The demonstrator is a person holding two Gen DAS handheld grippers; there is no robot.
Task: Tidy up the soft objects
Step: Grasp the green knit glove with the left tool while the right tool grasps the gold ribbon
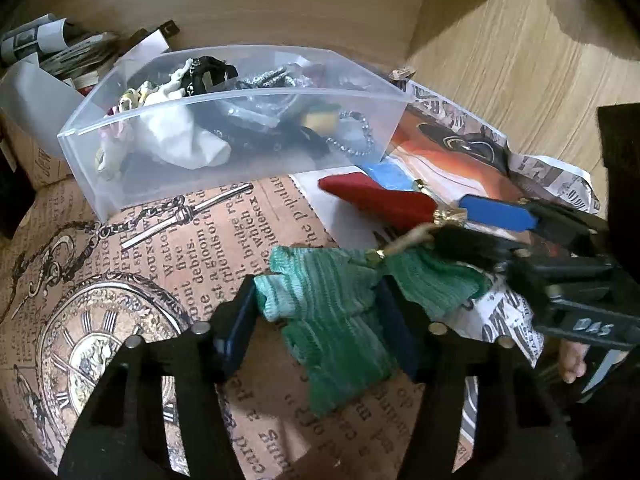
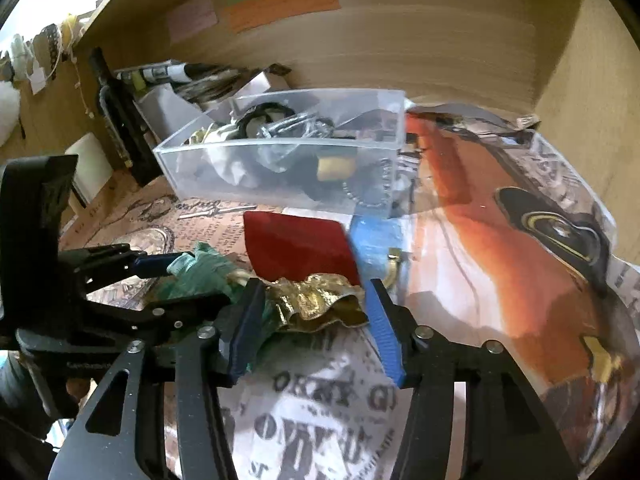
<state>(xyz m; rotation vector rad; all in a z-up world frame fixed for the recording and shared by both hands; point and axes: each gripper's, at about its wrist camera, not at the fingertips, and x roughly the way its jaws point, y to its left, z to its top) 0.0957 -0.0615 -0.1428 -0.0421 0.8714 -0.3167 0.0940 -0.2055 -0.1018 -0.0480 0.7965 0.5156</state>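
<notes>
A green knitted cloth [image 1: 336,312] lies crumpled on the printed paper, between the fingers of my left gripper [image 1: 316,324], which stand open around it. It also shows in the right wrist view [image 2: 200,272], beside the left gripper [image 2: 160,280]. A red fabric piece [image 1: 380,196] [image 2: 300,248] with a crinkled gold part [image 2: 316,302] lies in front of my right gripper [image 2: 316,320], whose blue fingers [image 2: 384,332] stand open around the gold part. The right gripper [image 1: 480,228] reaches in from the right in the left wrist view.
A clear plastic bin [image 1: 224,128] [image 2: 288,152] holding white, black and yellow soft items and chains stands behind. A blue patch [image 1: 388,172] lies next to the red piece. Papers and boxes [image 1: 60,48] are stacked at the back left against a wooden wall [image 2: 400,40].
</notes>
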